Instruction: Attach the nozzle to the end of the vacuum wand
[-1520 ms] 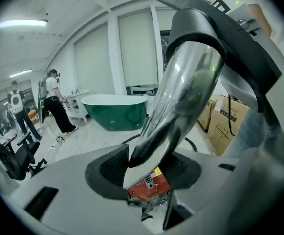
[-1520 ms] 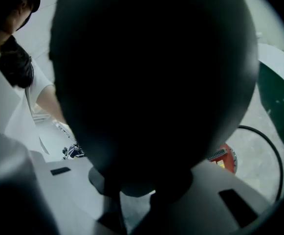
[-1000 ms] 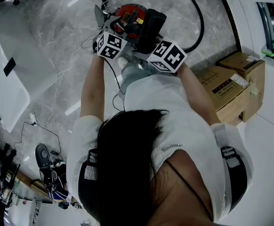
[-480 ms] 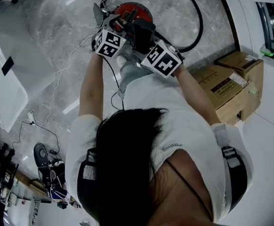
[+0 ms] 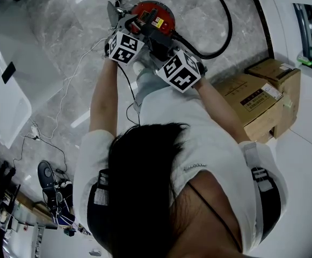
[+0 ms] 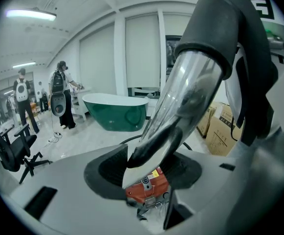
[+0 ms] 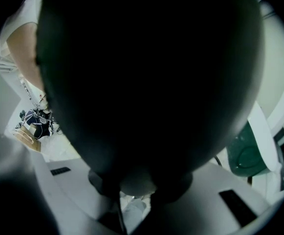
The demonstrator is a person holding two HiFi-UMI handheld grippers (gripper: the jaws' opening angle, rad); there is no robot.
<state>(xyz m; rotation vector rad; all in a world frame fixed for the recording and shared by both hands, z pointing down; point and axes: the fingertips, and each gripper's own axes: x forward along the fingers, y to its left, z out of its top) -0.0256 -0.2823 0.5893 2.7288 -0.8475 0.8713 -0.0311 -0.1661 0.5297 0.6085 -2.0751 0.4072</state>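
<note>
The nozzle (image 6: 181, 102), a clear tube with a slanted dark tip and a dark grey collar on top, leans just above the red vacuum canister (image 6: 146, 187). The black vacuum wand (image 7: 142, 82) hangs beside it, also above the canister.

No print is legible, even on the cardboard box (image 5: 259, 118).

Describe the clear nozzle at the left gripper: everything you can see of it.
The nozzle is a clear plastic tube, slanted and dark-edged at its tip, with a dark collar on its upper end. It tilts up to the right in the left gripper view. The left gripper's jaws look closed on the tip; the right gripper seems to hold the collar.
</note>
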